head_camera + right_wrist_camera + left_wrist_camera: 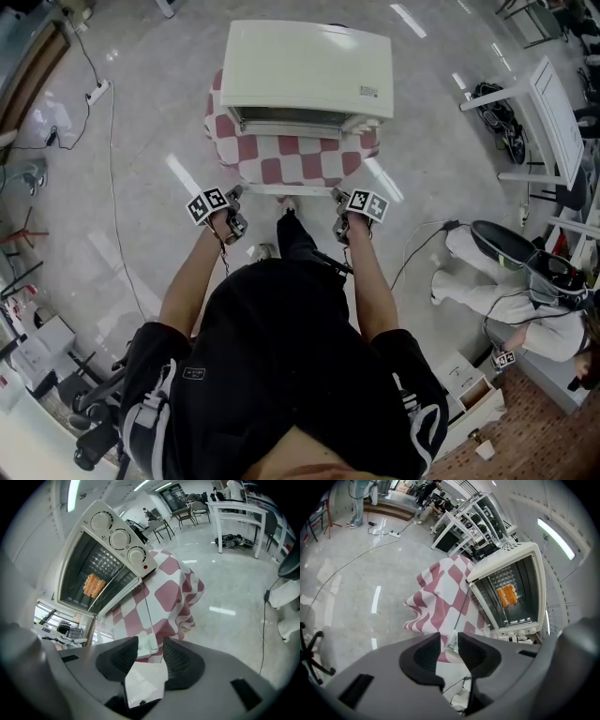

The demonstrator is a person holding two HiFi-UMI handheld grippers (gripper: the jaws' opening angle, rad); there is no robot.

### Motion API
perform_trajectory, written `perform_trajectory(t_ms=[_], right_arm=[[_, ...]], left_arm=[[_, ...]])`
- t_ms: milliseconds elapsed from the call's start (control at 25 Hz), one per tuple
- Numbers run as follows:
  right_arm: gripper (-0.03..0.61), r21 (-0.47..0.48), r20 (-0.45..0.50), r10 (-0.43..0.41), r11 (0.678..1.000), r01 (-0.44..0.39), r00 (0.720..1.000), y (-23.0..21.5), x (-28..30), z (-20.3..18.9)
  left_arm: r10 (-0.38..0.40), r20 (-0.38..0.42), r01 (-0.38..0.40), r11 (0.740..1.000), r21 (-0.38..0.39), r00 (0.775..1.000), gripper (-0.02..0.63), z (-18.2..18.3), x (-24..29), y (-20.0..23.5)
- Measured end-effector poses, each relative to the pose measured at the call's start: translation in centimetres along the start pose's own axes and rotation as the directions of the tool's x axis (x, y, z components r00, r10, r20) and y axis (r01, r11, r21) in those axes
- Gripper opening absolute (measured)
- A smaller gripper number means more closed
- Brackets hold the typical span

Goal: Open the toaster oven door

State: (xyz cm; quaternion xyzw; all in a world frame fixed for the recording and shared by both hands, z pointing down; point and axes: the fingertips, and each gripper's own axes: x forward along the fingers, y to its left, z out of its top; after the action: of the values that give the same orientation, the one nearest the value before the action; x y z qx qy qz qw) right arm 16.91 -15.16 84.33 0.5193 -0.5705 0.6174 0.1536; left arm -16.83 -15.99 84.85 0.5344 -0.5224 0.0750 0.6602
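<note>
Atop draped checked cloth (180,592), boxy cream toaster oven (117,538), flat glass door (130,615).

The toaster oven (79,569) is seen on a red-and-white checked cloth (180,595), its glass door (133,604) dropped open. The door's white handle (143,648) is framed between the parted jaws of the right gripper (151,642), untouched by either pad. Something orange (93,585) is glimpsed inside.

Cloth: red-and-white checked cloth (221,127), just ahead of the left gripper (236,193) and right gripper (337,195), folds hanging down.
Orange food (93,585): ahead of right gripper, on a rack.
Power strip (97,91): on floor, well ahead-left of left gripper.
White table (553,112): well right of right gripper.
Seated person (487,291): right of and behind right gripper.
</note>
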Motion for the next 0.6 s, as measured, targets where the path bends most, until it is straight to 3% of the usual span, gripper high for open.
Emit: perform_trajectory(t_ms=[120,240,400,480,600], right_arm=[[0.180,-0.048,0.037,-0.019,0.999,0.021,0.999,0.3,-1.1,0.6],[0.187,-0.156,0.129,-0.034,0.986,0.054,0.991,1.7,-3.1,2.0],[0.189,-0.347,0.272,0.007,0.933,0.092,0.962,5.7,-6.7,3.3],[0.183,-0.416,0.319,0.039,0.903,0.103,0.947,8.1,-8.5,3.5],[0.125,-0.490,0.376,0.093,0.865,0.113,0.922,11.7,-11.0,3.3]], left_arm=[[0.003,0.020,-0.003,1.000,-0.004,1.000,0.127,0.3,-1.2,0.5],[0.002,0.065,-0.003,1.000,0.013,0.998,0.127,1.1,-3.4,0.4],[-0.093,0.126,0.092,0.996,0.012,0.988,0.121,2.1,-6.9,-1.6],[-0.155,0.161,0.147,0.987,0.060,0.975,0.079,2.5,-8.7,-3.7],[-0.254,0.191,0.214,0.954,0.210,0.948,0.027,2.5,-11.5,-7.8]])
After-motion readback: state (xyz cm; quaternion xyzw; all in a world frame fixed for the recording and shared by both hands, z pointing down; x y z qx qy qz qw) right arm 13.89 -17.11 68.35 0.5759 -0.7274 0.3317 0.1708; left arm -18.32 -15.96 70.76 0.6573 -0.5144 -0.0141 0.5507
